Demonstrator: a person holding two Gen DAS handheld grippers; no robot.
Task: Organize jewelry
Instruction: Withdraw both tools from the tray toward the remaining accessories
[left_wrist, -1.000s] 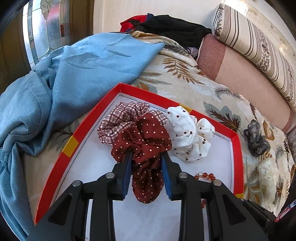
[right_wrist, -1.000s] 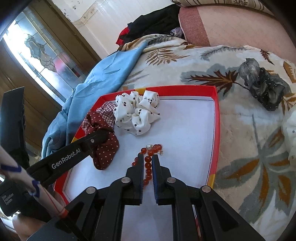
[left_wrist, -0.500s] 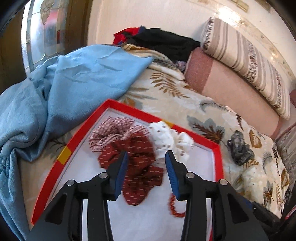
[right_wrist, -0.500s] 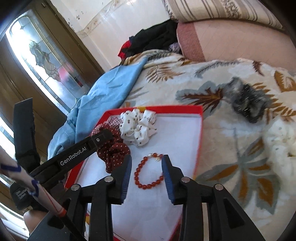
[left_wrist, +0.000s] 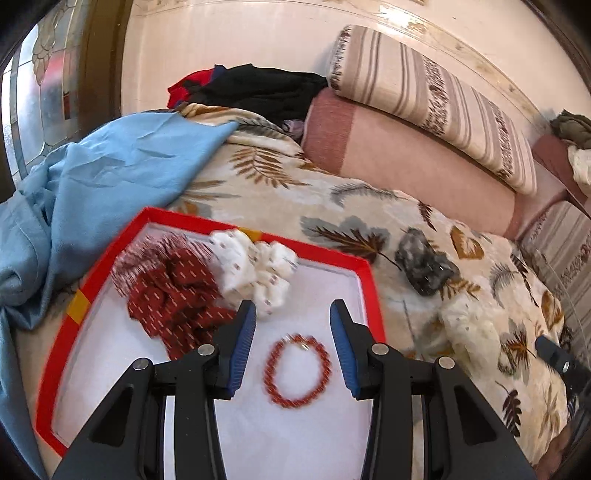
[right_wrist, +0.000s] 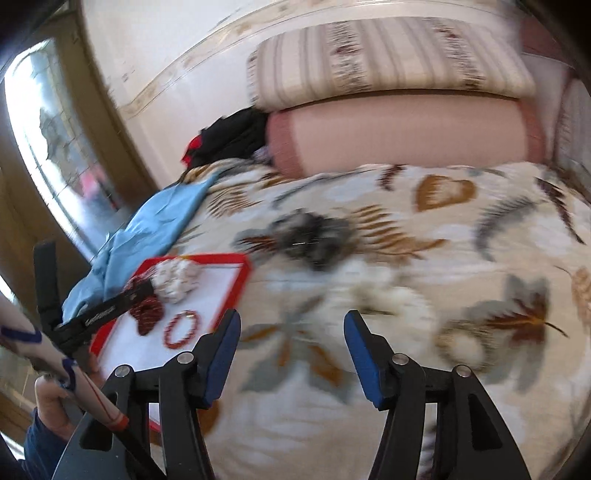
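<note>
The leaf-print bed (left_wrist: 332, 206) fills both views. Lower left lies the red-rimmed tray (left_wrist: 373, 288), holding scrunchies and the red bead bracelet (left_wrist: 297, 371). Left tongs (left_wrist: 291, 325) and right tongs (right_wrist: 291, 325) both gape wide, empty; the grey scrunchy (right_wrist: 310, 236) looks blurred.

tray (left_wrist: 370, 286) far-left: packed with scrunchies (left_wrist: 177, 291), red one against white (left_wrist: 258, 269) | tray near-right: bracelet (left_wrist: 297, 369) alone on bare white floor, room all round it | bed right of tray: grey scrunchie (left_wrist: 424, 269) and cream one (left_wrist: 469, 328) in the way | left: blue cloth (left_wrist: 110, 173) touches the rim
</note>
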